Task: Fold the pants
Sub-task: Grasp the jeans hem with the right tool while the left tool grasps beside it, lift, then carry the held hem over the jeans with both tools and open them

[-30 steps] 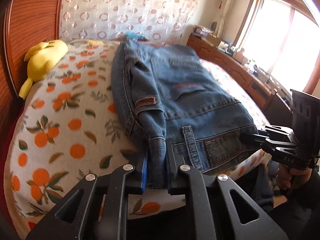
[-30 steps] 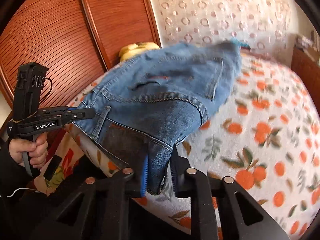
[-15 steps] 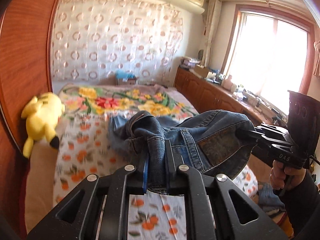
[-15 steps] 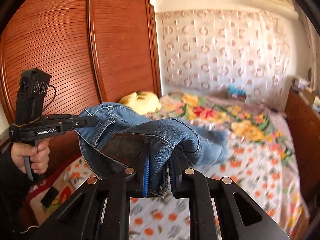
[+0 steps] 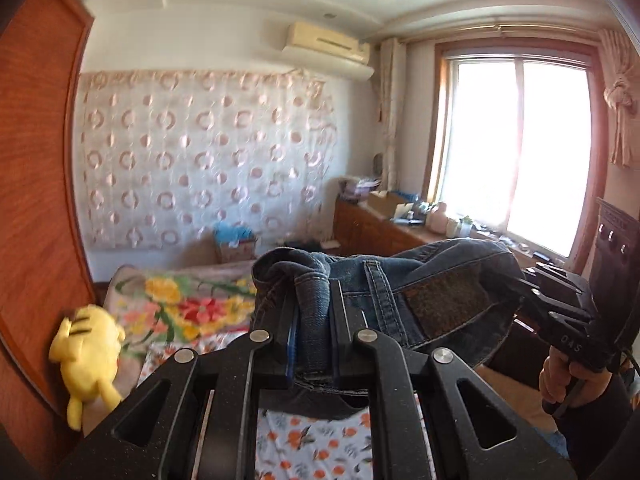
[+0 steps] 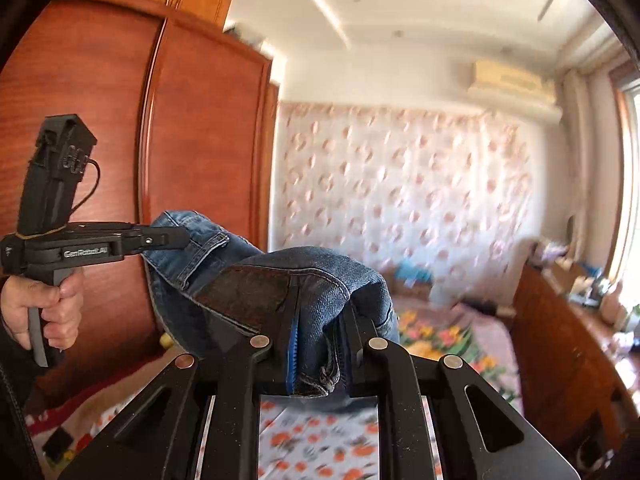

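Left gripper point(image 5: 312, 330) and right gripper point(image 6: 320, 344) each clamp jeans point(image 5: 400, 280) waistband, held high above bed point(image 5: 320, 440). Risk: heavy denim slipping from pads; legs landing bunched.

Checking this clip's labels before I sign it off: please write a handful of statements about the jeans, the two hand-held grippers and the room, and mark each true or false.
1. The left hand-held gripper is shut on the waistband of the blue denim jeans. True.
2. The right hand-held gripper is open and empty. False: it is shut on the jeans' waistband too.
3. The yellow plush toy lies on top of the jeans. False: it sits apart, beside the reddish wooden wardrobe.
4. The orange-print bedsheet shows below the jeans. True.
5. The bright window is covered by a curtain. False: it is uncovered.
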Tool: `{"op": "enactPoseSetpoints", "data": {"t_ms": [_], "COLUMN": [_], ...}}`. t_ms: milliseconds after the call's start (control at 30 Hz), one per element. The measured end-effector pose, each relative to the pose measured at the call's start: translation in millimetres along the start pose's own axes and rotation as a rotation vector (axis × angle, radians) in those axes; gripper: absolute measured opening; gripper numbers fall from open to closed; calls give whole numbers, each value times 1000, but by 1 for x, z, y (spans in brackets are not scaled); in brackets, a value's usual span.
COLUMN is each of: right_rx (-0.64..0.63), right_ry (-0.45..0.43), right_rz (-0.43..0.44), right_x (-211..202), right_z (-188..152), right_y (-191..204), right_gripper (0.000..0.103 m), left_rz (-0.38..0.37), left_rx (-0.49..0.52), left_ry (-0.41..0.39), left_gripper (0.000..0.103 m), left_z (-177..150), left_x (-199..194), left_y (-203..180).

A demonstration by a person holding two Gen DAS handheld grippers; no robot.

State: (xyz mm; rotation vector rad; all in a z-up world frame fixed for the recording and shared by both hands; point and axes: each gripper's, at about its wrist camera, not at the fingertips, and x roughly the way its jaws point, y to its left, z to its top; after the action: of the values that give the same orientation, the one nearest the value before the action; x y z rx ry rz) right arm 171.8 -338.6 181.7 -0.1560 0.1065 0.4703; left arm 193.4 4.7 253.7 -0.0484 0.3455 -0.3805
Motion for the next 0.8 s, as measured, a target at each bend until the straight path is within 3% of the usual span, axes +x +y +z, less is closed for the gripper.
{"op": "enactPoseSetpoints", "data": {"t_ms": [200, 333, 467, 600, 667, 800], "right_rx": [-19, -55, -47, -22, -32, -21], "right_ry": [-83, -91, -74, -72, -58, -25], "right_rz": [-87, -156, -216, -236, -231, -187], "right_x": [-75, -107, -115, -104, -86, -77], "right_z": [38, 44, 44, 45, 45, 35], "right_y": [-20, -26, -38, -19, 5, 3], "right_gripper": [16, 16, 16, 16, 15, 15], "left_rz": [-75, -133, -195, -235, -242, -228], "left_rx": [61, 74, 102, 126, 129, 119], "left_ry": [-40, -22, 7, 19, 30, 63], "left_gripper": [12, 12, 12, 12, 12, 13], "left_z": [42, 57, 70, 79, 76, 59], "left_x": [2, 31, 82, 112, 116, 117], "left_y": [-59, -90, -128, -149, -147, -119]}}
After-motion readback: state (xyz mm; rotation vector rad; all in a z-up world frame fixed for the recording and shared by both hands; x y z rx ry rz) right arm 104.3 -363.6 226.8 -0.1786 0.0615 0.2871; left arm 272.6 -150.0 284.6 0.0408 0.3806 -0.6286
